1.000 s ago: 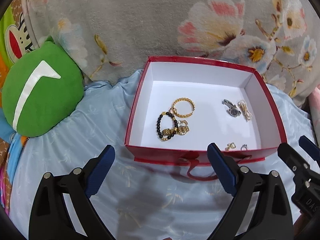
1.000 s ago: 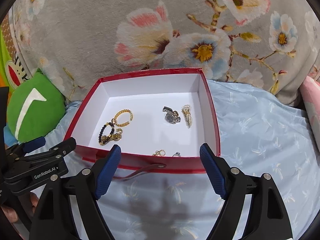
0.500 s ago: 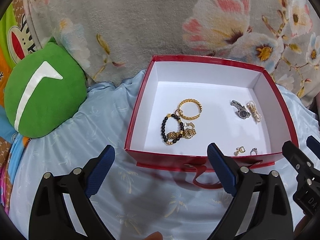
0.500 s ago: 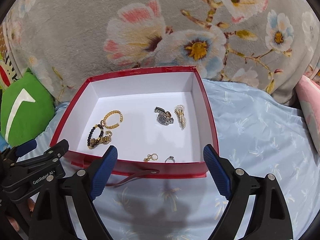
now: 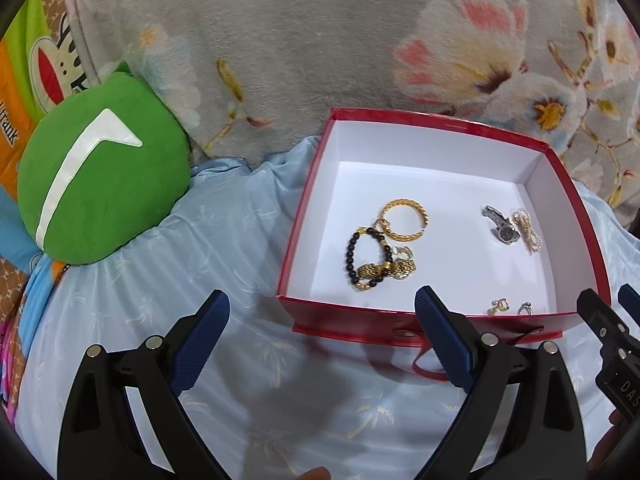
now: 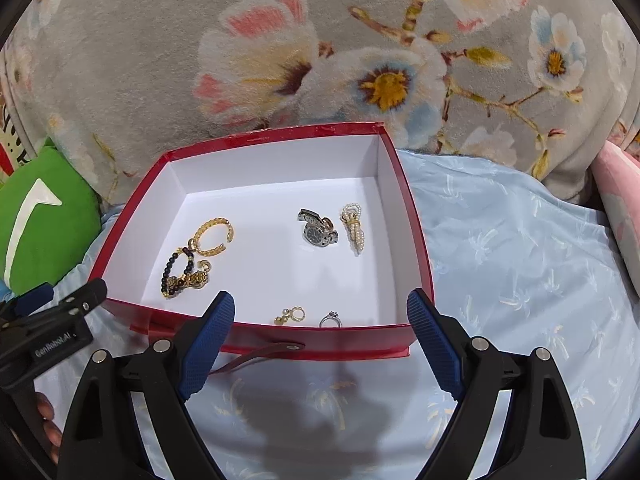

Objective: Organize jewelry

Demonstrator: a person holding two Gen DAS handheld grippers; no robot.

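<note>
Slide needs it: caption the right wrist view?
Open right gripper hovers before a red box holding watch, bracelets and ring.

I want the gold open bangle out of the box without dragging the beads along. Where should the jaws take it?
Grip the gold bangle on its far arc, coming straight down from above with the right gripper. It lies flat, and its near-left edge touches the black bead bracelet, so the far side is freest.
</note>
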